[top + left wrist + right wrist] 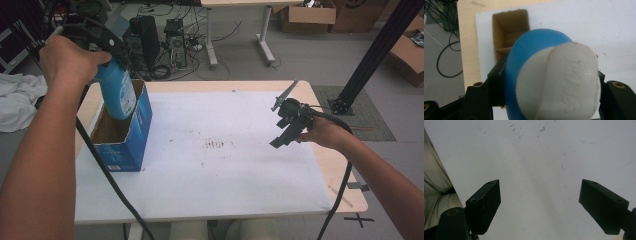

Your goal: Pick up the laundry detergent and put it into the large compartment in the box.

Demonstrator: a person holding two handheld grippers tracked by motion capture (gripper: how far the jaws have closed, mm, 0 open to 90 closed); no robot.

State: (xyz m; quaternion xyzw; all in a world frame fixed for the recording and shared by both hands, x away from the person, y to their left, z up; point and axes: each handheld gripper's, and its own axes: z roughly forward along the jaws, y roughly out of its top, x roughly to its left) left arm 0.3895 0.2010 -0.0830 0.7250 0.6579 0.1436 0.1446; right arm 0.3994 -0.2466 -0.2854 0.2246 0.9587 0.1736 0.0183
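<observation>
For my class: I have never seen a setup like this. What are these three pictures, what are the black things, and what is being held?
A person holds a hand-held black tool with two jaws in each hand. One camera looks down from above; one rides on each tool. The left tool is shut on a blue bottle with a white cap, held over an open blue cardboard box. The right tool hangs open above the white sheet covering the table, holding nothing.

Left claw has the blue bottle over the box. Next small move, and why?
Probably lower it straight down. The left claw is shut on the blue bottle, whose base sits just above the open cardboard box. The left gripper view shows an empty compartment beneath it. The right claw is open and apart over the white mat.
</observation>
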